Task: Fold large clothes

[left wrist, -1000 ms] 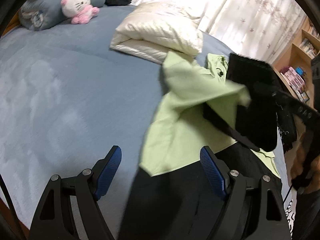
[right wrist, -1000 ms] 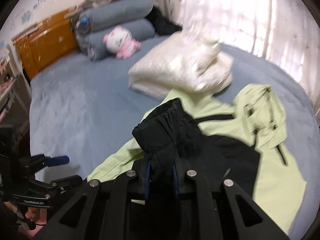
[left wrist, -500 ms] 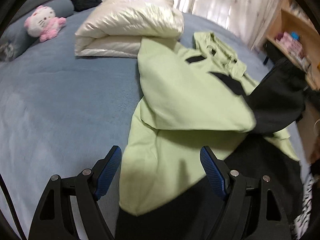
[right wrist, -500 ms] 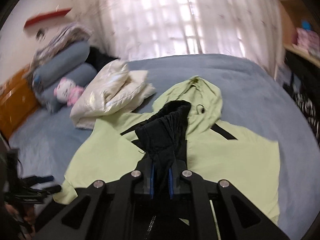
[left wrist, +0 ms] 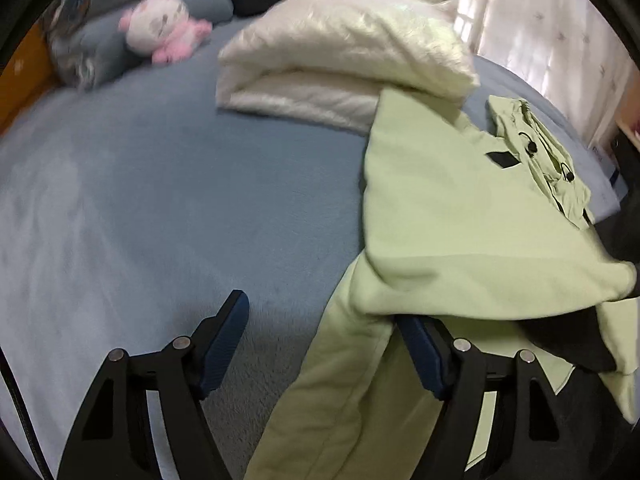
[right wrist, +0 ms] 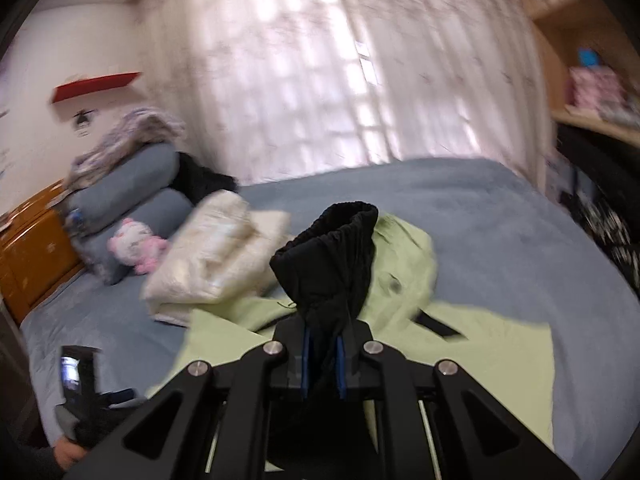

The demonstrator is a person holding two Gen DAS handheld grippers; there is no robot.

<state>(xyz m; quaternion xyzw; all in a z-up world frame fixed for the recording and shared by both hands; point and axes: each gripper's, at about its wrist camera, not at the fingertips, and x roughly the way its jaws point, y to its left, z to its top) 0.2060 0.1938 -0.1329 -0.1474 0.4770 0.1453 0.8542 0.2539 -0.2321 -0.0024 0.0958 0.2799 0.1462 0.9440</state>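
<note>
A light green and black jacket [left wrist: 460,216] lies on the blue bed [left wrist: 160,200], one sleeve folded across its body. My left gripper [left wrist: 326,344] is open, low over the jacket's left edge; its right finger [left wrist: 420,352] sits under a fold of green cloth. My right gripper [right wrist: 322,360] is shut on the black elastic sleeve cuff [right wrist: 332,248] and holds it up above the jacket [right wrist: 480,344]. The left gripper also shows at the lower left of the right wrist view [right wrist: 80,384].
A folded cream quilt [left wrist: 344,60] lies beyond the jacket. A pink and white plush toy [left wrist: 164,24] and grey bolsters [left wrist: 96,20] are at the headboard. Curtains [right wrist: 320,60] hang behind the bed. A wooden shelf [right wrist: 592,92] stands at the right.
My right gripper has carried the black cuff across the jacket, folding the sleeve over the body. My left gripper has moved closer to the jacket's left edge.
</note>
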